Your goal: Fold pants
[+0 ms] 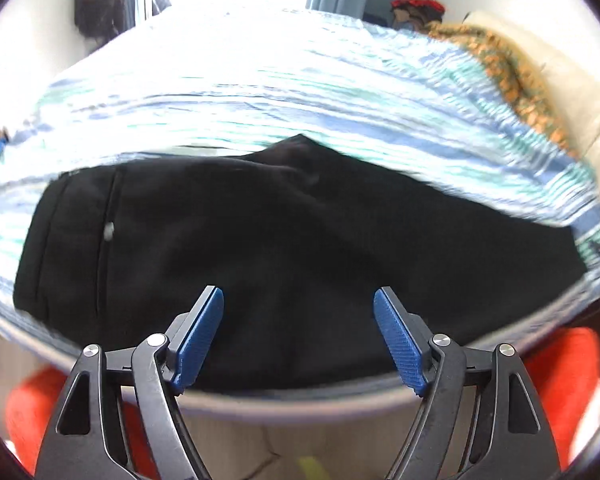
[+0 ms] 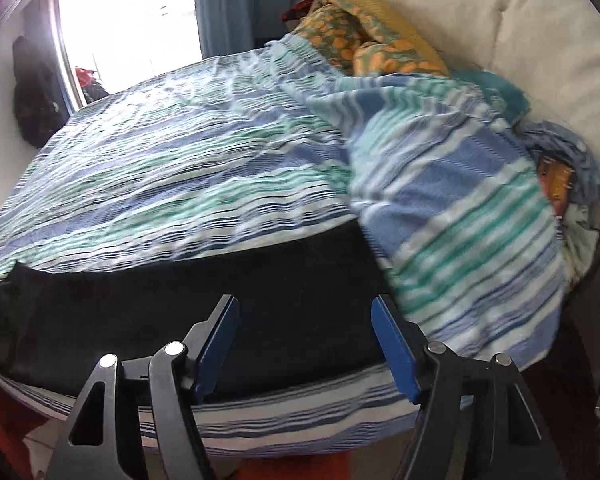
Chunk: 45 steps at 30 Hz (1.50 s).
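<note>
Black pants (image 1: 260, 248) lie flat on a bed with a blue, green and white striped cover (image 1: 300, 92), near its front edge. The waistband with a small pale button is at the left in the left wrist view. My left gripper (image 1: 299, 300) is open and empty, hovering over the pants' near edge. In the right wrist view the pants (image 2: 180, 304) stretch from the left to the middle. My right gripper (image 2: 305, 312) is open and empty above the pants' right end, next to a raised fold of the striped cover (image 2: 460, 220).
A cream upholstered headboard (image 2: 520, 40) stands at the right, with an orange patterned blanket (image 2: 364, 36) bunched against it. A bright window (image 2: 128, 24) and blue curtain (image 2: 236, 4) are behind the bed. Something red (image 1: 560, 364) lies on the floor below the bed's front edge.
</note>
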Each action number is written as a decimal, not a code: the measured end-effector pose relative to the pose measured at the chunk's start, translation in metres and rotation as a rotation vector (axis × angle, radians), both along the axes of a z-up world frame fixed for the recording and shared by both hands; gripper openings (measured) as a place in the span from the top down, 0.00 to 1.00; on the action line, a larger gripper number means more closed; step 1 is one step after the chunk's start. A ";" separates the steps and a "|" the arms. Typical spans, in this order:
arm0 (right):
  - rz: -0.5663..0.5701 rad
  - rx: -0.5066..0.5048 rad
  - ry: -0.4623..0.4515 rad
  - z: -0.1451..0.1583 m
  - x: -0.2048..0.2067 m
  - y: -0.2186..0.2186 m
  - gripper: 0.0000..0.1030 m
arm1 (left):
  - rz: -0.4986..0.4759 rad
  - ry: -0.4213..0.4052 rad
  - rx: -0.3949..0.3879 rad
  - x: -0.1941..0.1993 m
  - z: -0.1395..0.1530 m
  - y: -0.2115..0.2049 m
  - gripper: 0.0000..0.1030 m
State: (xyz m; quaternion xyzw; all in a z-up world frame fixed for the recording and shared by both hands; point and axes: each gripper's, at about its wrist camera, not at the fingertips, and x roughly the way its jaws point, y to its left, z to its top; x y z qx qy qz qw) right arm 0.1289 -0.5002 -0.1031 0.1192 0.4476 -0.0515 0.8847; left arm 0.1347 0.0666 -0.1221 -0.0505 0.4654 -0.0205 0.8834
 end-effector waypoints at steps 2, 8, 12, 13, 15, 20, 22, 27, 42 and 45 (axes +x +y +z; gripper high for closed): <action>0.029 0.033 0.084 -0.029 0.020 0.015 0.32 | -0.020 0.102 0.097 0.015 -0.033 0.001 0.28; -0.003 0.079 0.201 -0.084 0.022 0.013 0.26 | -0.025 0.140 0.162 -0.009 -0.040 0.014 0.28; -0.025 0.144 0.170 -0.084 0.018 0.007 0.24 | -0.003 0.043 0.050 -0.013 -0.006 0.009 0.27; -0.031 0.156 0.166 -0.083 0.017 0.004 0.24 | -0.003 0.012 0.066 -0.008 0.003 0.007 0.21; -0.037 0.168 0.160 -0.083 0.017 0.002 0.24 | 0.015 -0.028 0.118 0.008 0.010 0.006 0.09; -0.046 0.220 0.136 -0.081 0.014 -0.005 0.23 | 0.171 0.165 0.072 0.057 -0.040 0.030 0.07; -0.056 0.249 0.120 -0.081 0.010 -0.009 0.23 | 0.170 0.121 0.087 0.050 -0.037 0.029 0.07; -0.052 0.238 0.117 -0.081 0.011 -0.007 0.23 | 0.083 0.038 0.087 0.042 -0.002 -0.005 0.07; -0.023 0.138 0.159 -0.079 0.016 0.009 0.19 | -0.452 0.015 0.221 0.120 0.024 -0.295 0.07; -0.009 0.124 0.165 -0.079 0.016 0.010 0.19 | -0.454 0.039 0.243 0.143 0.019 -0.331 0.07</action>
